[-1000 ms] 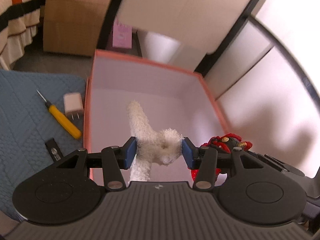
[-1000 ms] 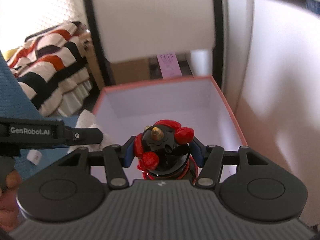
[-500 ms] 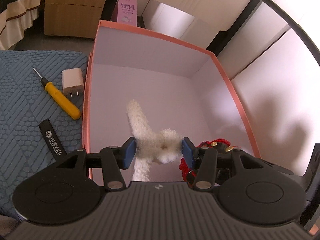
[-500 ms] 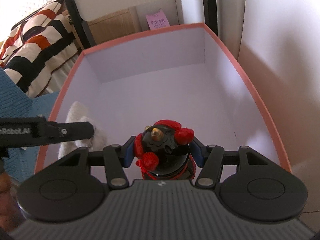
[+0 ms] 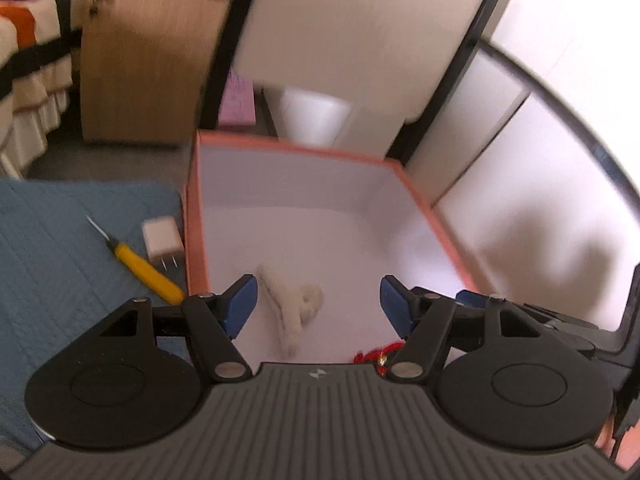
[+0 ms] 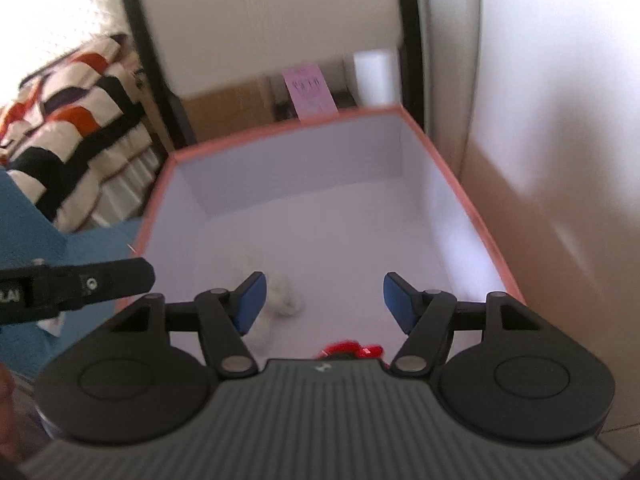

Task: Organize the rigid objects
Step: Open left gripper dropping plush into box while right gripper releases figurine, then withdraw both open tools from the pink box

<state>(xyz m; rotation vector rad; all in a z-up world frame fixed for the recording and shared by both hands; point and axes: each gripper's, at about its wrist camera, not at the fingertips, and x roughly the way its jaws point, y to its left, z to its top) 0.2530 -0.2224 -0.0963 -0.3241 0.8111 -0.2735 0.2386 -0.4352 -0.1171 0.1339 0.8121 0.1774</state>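
Fluffy toy (image 5: 294, 308) & red figurine (image 6: 350, 349) lie in box (image 5: 192, 220) below both spread, empty tools.

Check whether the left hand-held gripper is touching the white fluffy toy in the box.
Apart. In the left wrist view the left hand-held gripper is open, and bare box floor shows between its left pad and the white fluffy toy lying below.

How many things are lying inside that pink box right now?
2. A white fluffy toy lies on the floor of the box, near its left wall. A red figurine lies at the near edge, mostly hidden by the gripper, which may hide more.
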